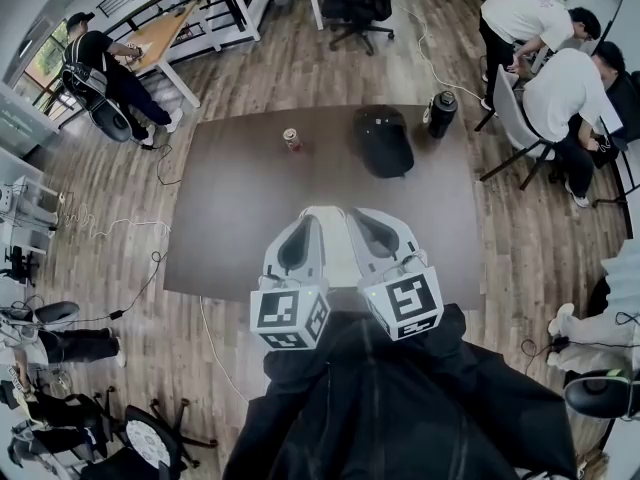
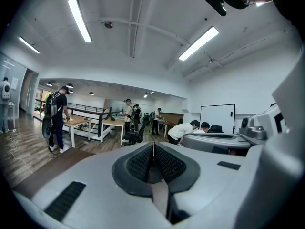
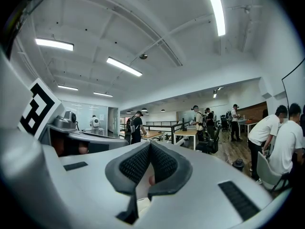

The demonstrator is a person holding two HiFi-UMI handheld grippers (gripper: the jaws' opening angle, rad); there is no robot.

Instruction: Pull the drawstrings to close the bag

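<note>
Both left gripper [image 1: 314,216] and right gripper [image 1: 356,216] hover with fingers clenched on nothing at the table's [image 1: 230,228] near edge; the black bag [image 1: 382,140] sits far across. Reach, open, find the drawstrings.

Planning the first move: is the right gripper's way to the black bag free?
Likely yes: only bare table lies between the right gripper and the black bag; the can stands aside.

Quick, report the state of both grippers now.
Left gripper: closed, holding nothing.
Right gripper: closed, holding nothing.
</note>
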